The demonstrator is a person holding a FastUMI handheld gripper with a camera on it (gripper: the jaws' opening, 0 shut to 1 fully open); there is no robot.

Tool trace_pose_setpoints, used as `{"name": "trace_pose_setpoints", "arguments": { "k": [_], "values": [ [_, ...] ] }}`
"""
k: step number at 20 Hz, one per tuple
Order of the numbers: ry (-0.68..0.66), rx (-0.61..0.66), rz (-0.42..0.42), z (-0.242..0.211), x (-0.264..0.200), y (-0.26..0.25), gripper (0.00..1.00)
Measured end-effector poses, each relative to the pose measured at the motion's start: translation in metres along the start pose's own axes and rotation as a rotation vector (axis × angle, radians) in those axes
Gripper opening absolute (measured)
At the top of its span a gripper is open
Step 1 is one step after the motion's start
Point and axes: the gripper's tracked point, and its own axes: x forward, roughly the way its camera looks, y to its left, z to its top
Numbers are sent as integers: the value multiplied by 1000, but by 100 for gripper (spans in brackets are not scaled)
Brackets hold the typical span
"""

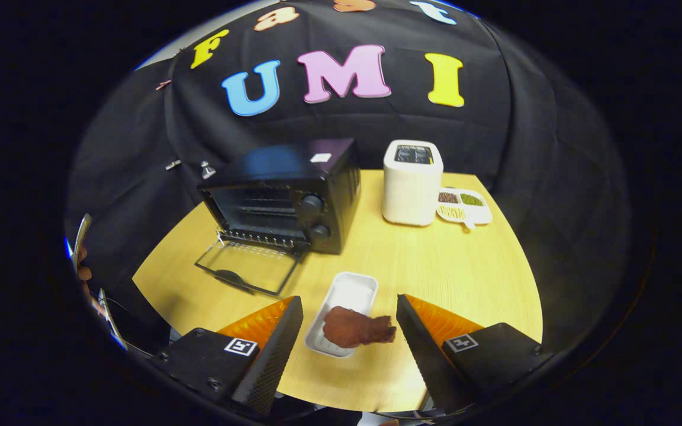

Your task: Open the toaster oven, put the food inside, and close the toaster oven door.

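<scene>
with the toaster oven (285, 195) already open at centre left of the frame, the gripper (350, 328) has its fingers spread wide either side of the brown food (357, 328) on the white tray (350, 293), so lower squarely, then close gently.

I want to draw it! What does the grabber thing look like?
The gripper has two wedge-shaped jaws with finely ribbed inner faces. Behind each sits a boxy black block with screws and a small square black-and-white marker sticker. The jaws stand open.
</scene>
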Motion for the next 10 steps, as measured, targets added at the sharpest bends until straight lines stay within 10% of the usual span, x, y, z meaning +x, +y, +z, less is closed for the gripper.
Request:
{"name": "trace_pose_setpoints", "arguments": {
  "k": [10],
  "values": [
    [265, 281, 205, -61, 49, -14, 47]
  ]
}}
